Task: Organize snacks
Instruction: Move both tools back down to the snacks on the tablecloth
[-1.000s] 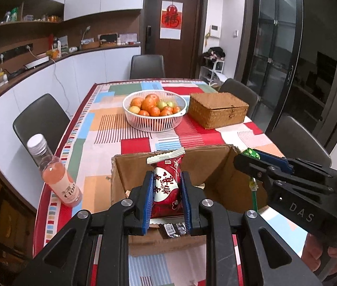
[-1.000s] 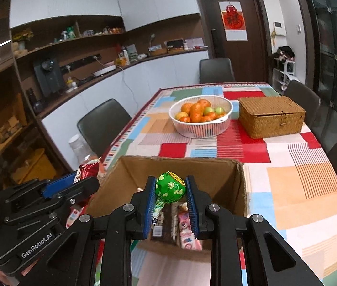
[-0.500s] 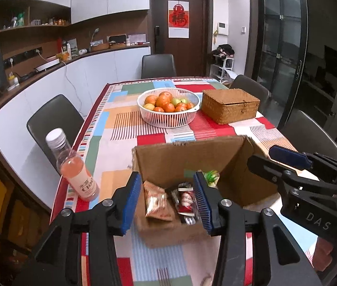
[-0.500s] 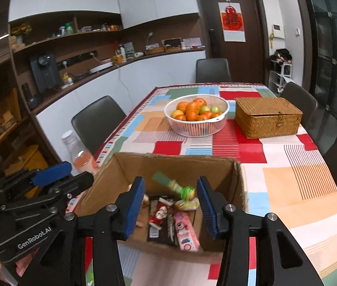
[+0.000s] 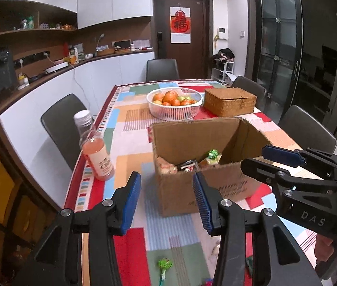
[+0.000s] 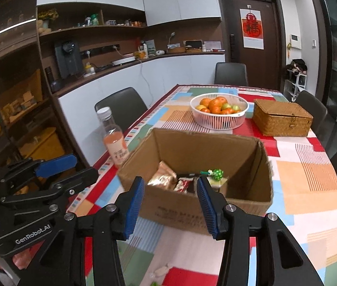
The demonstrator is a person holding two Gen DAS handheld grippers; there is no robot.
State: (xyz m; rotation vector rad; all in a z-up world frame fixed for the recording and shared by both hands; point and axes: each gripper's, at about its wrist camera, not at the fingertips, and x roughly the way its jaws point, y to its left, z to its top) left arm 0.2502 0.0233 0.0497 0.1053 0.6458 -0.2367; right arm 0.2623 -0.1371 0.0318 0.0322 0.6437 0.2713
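Note:
An open cardboard box (image 5: 206, 190) (image 6: 192, 209) stands on the patchwork tablecloth. Several snack packets (image 6: 166, 178) and a green lollipop (image 5: 212, 153) (image 6: 216, 173) lie inside it. My left gripper (image 5: 167, 186) is open and holds nothing, on the near side of the box. My right gripper (image 6: 169, 189) is open too, with nothing between its blue pads, in front of the box's near wall. Another green lollipop (image 5: 164, 265) lies on the cloth close below the left gripper. A pale wrapped sweet (image 6: 160, 271) lies near the table's front edge.
A bottle of pink drink (image 5: 95, 150) (image 6: 114, 138) stands left of the box near the table's edge. Behind the box are a white basket of oranges (image 5: 174, 103) (image 6: 218, 114) and a wicker chest (image 5: 230, 101) (image 6: 281, 118). Dark chairs ring the table.
Both grippers opened: the red packet and the green lollipop dropped into the box. Both grippers then drew back toward the near edge of the table, so the box looks farther away.

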